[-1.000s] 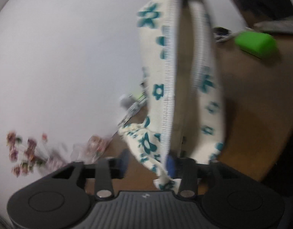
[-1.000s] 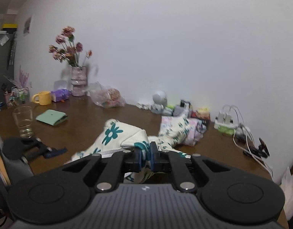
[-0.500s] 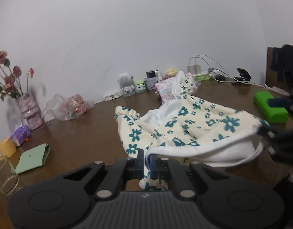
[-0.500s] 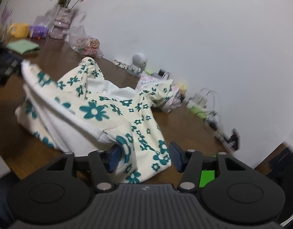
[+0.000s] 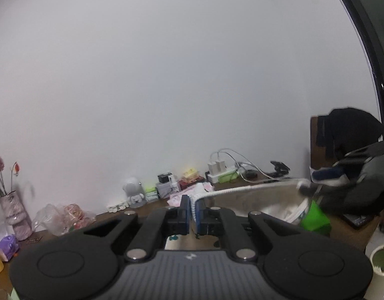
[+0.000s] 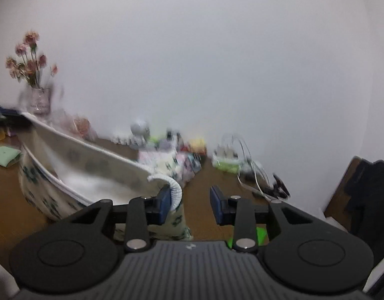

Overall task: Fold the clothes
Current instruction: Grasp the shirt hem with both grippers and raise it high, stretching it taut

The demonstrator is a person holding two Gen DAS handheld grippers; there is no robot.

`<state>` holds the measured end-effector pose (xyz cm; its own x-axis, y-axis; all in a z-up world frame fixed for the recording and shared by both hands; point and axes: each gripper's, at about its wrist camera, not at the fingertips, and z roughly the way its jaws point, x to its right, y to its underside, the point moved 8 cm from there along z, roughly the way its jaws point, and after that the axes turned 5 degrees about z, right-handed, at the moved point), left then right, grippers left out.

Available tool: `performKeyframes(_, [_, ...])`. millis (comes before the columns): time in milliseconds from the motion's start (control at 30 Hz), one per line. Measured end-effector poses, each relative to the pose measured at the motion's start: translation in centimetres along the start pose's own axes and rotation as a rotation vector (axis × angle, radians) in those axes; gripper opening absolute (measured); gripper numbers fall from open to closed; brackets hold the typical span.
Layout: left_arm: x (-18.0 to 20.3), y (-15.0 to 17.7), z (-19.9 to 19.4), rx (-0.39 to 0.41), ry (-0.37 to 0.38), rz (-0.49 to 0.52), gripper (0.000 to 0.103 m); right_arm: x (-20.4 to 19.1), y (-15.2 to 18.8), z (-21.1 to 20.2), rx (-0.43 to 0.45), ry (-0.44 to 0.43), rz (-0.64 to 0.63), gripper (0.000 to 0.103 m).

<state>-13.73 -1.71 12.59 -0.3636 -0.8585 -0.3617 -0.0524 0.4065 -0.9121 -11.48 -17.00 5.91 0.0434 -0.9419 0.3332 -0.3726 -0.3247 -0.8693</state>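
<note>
My left claw was pinched tight on the ribbed white waistband of the cream, teal-flowered cotton garment, stretched taut above the brown wooden tabletop. Only the right wrist view showed my right claw gaping, cloth draped on its left finger.

Cream garment with teal flowers hangs stretched above the brown table — its ribbed white waistband pulled into a taut line, opening gaping upward, pale lining showing inside. The body sags below in soft folds, one ribbed end curling over at the near corner — details blurred.
</note>
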Motion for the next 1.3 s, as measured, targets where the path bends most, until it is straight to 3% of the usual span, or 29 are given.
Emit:
performKeyframes(100, [1.4,0.9,0.8,-0.032,0.034,0.01,0.004,0.0,0.2,1.0,-0.029,-0.029,0.044,0.033])
performKeyframes(167, [1.8,1.1,1.0,-0.036,0.055,0.01,0.003,-1.9,1.4,1.7,-0.05,-0.074,0.102,0.049])
performKeyframes(200, [2.0,1.1,1.2,-0.038,0.065,0.01,0.003,-2.8,2.0,2.1,-0.063,-0.079,0.123,0.065])
performKeyframes(233, [2.2,1.2,1.3,-0.04,0.075,0.01,0.003,-3.5,2.6,2.7,-0.077,-0.077,0.14,0.073])
performKeyframes(300, [2.7,1.3,1.5,-0.044,0.096,0.009,0.003,-5.2,3.0,2.8,-0.049,-0.039,0.092,0.073])
performKeyframes(433, [3.6,1.6,2.0,-0.053,0.138,0.009,0.003,-6.0,2.9,1.9,0.027,0.133,-0.044,0.07])
performKeyframes(533, [4.2,1.8,2.4,-0.059,0.169,0.008,0.003,-4.9,4.1,1.6,-0.006,0.218,-0.087,0.056])
performKeyframes(700, [5.6,2.0,3.3,-0.064,0.216,0.019,0.003,-2.7,6.6,1.2,-0.08,0.348,-0.144,0.056])
performKeyframes(767, [5.5,2.1,3.6,-0.064,0.211,0.018,0.003,-1.8,6.6,0.8,-0.1,0.341,-0.1,0.057])
performKeyframes(833, [4.8,2.2,3.9,-0.066,0.186,0.004,0.003,-1.1,6.4,0.3,-0.128,0.292,-0.018,0.065])
performKeyframes(1000, [2.3,4.2,5.4,-0.129,0.121,-0.058,0.003,-1.6,8.1,1.1,-0.167,0.185,0.095,0.072])
performKeyframes(1067, [1.7,5.5,6.0,-0.161,0.1,-0.069,0.003,-1.8,8.8,1.5,-0.181,0.143,0.137,0.066])
performKeyframes(1100, [1.3,6.0,6.3,-0.178,0.096,-0.08,0.004,-2.0,9.1,1.7,-0.188,0.122,0.158,0.045])
performKeyframes(1133, [0.9,6.3,6.6,-0.191,0.098,-0.095,0.004,-2.1,9.1,1.7,-0.193,0.094,0.165,0.018])
performKeyframes(1167, [0.4,6.2,6.8,-0.191,0.095,-0.097,0.003,-2.2,8.9,1.7,-0.196,0.064,0.165,0.006])
performKeyframes(1233, [-1.1,4.5,7.0,-0.161,0.067,-0.077,0.003,-2.0,6.1,1.3,-0.152,-0.005,0.174,0.004])
performKeyframes(1300, [-3.7,0.9,6.4,-0.089,0.015,-0.037,0.003,-0.8,2.0,0.3,-0.067,-0.063,0.179,0.004])
